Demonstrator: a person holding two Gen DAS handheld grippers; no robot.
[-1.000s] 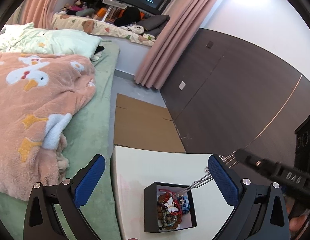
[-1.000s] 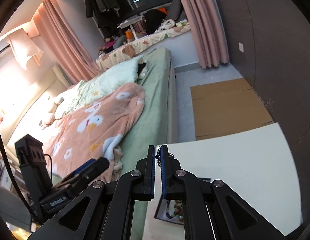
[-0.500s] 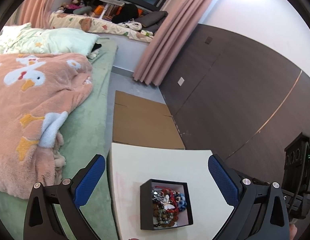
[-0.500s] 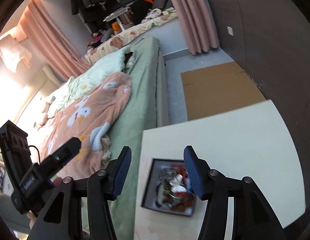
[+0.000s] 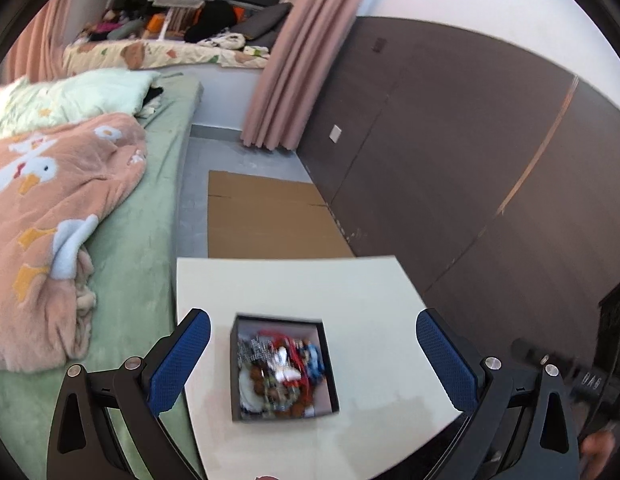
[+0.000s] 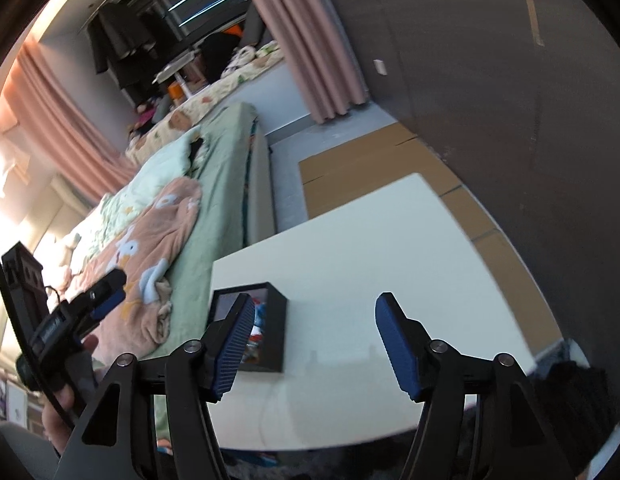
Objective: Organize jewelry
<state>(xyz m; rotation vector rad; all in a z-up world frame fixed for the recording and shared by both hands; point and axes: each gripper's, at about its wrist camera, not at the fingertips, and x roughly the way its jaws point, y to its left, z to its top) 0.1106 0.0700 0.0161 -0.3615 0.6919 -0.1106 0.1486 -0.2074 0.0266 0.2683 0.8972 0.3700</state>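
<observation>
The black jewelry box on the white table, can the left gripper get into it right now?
Probably yes. The left gripper is open and empty, the black box lies lidless between its fingers, and nothing blocks the way.

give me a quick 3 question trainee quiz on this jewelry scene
1. True or false: the left claw grips a necklace.
2. Where is the jewelry? A) on the bed B) in the black box C) on the cardboard
3. Fill in: the box sits on a white ____.

Key: 1 false, both it and the right claw hold nothing; the right one's jaws are opening. 2 B. 3 table.
</observation>
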